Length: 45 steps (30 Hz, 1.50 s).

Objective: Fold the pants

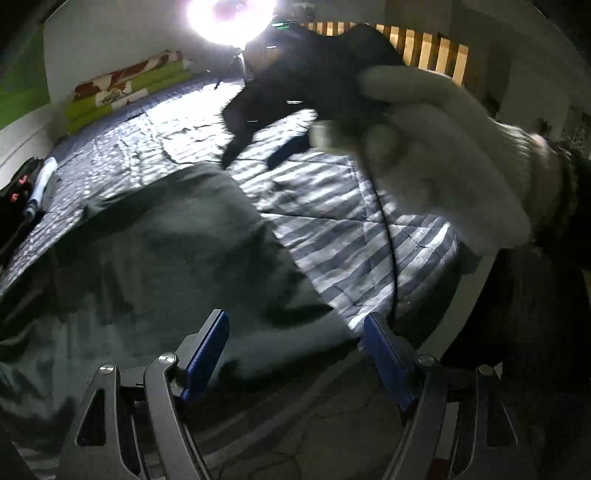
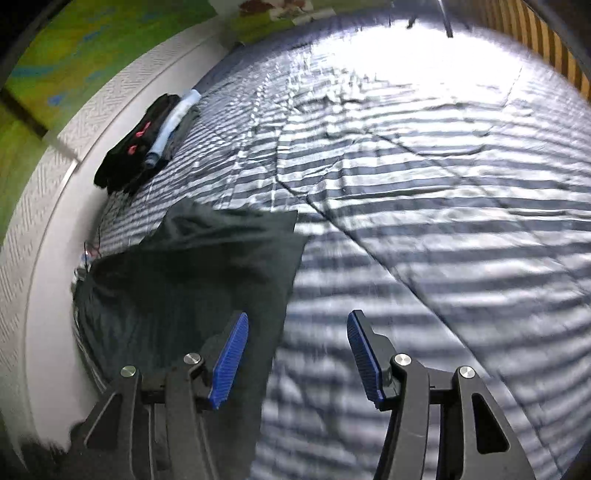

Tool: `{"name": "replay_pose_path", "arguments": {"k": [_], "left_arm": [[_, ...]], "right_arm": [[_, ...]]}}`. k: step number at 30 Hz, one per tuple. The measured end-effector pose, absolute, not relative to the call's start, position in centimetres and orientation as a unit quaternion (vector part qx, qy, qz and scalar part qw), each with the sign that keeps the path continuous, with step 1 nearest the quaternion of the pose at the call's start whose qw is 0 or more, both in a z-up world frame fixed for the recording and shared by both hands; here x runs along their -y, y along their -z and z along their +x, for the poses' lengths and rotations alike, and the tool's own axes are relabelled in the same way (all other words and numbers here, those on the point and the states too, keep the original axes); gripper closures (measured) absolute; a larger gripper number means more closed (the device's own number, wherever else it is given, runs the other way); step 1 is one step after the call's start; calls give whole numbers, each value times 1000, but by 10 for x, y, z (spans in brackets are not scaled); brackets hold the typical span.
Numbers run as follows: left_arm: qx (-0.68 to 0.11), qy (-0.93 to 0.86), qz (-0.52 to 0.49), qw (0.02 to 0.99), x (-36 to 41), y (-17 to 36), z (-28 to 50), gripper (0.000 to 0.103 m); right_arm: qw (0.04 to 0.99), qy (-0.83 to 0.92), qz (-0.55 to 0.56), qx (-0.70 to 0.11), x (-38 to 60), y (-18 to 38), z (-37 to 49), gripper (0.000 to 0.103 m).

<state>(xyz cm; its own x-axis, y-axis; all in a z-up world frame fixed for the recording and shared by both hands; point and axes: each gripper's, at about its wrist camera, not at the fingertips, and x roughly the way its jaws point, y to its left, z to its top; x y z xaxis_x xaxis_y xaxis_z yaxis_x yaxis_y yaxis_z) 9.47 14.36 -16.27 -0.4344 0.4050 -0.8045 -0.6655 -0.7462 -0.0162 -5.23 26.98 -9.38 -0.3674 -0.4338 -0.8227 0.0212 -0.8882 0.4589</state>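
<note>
Dark grey-green pants lie spread on the striped bedspread, reaching to the near edge of the bed. My left gripper hovers above their near edge. It is open, with nothing pressed between its blue pads. In the right wrist view the pants lie at lower left with one corner pointing toward the middle of the bed. My right gripper stands open over the pants' right edge, its left pad above the cloth and its right pad above bare bedspread. A white-gloved hand holds that gripper.
A stack of folded clothes sits at the bed's left edge beside the white bed frame. Green and patterned pillows lie at the far end. A slatted wooden rail borders the far right. A bright lamp glares.
</note>
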Motion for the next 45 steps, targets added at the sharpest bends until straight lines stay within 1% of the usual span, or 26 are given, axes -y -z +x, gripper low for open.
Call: {"name": "replay_pose_path", "arguments": {"k": [3, 7, 12, 15, 17, 20, 22, 24, 27, 31, 36, 37, 39, 40, 41, 42, 43, 44, 45], "left_arm": [[-164, -829, -432, 314, -150, 173, 91, 25], [-161, -821, -446, 320, -151, 184, 86, 26], [-184, -813, -432, 345, -155, 190, 94, 33], [-169, -808, -440, 353, -153, 188, 88, 41], [-159, -809, -442, 354, -153, 185, 86, 42], [-160, -808, -441, 356, -156, 181, 86, 43], [-138, -808, -440, 366, -152, 172, 85, 43], [-128, -819, -437, 349, -147, 164, 80, 43], [-156, -820, -437, 335, -157, 165, 79, 43], [-211, -813, -434, 326, -170, 182, 82, 43], [-253, -824, -396, 316, -175, 188, 98, 43], [-256, -825, -389, 320, -174, 189, 101, 47], [-239, -817, -395, 345, -172, 189, 101, 75], [-238, -818, -395, 344, -171, 189, 101, 80], [-239, -818, -395, 343, -172, 189, 102, 89], [-237, -818, -396, 343, -171, 188, 101, 93], [-231, -820, -397, 342, -168, 187, 100, 97], [-220, -823, -398, 340, -165, 183, 98, 98], [-198, -823, -406, 344, -160, 180, 95, 99]], "right_arm": [[172, 784, 557, 213, -267, 110, -69, 51], [188, 788, 544, 218, -263, 112, -72, 51], [208, 779, 539, 244, -262, 114, -81, 52], [212, 773, 540, 257, -261, 118, -87, 60], [218, 765, 544, 268, -262, 121, -88, 69], [220, 764, 547, 263, -256, 122, -89, 71], [224, 764, 548, 256, -253, 120, -89, 71], [225, 761, 550, 260, -254, 121, -88, 71], [226, 759, 551, 262, -255, 121, -88, 71], [228, 757, 553, 263, -258, 120, -87, 71], [234, 751, 556, 269, -262, 123, -86, 71], [234, 749, 556, 272, -263, 124, -86, 71], [235, 748, 556, 277, -262, 125, -87, 71], [235, 748, 556, 276, -261, 125, -87, 71], [235, 748, 555, 277, -260, 125, -88, 71], [235, 747, 555, 281, -260, 126, -88, 72], [234, 745, 556, 287, -260, 127, -89, 76], [231, 741, 557, 296, -261, 129, -90, 84], [229, 738, 558, 303, -262, 131, -91, 88]]}}
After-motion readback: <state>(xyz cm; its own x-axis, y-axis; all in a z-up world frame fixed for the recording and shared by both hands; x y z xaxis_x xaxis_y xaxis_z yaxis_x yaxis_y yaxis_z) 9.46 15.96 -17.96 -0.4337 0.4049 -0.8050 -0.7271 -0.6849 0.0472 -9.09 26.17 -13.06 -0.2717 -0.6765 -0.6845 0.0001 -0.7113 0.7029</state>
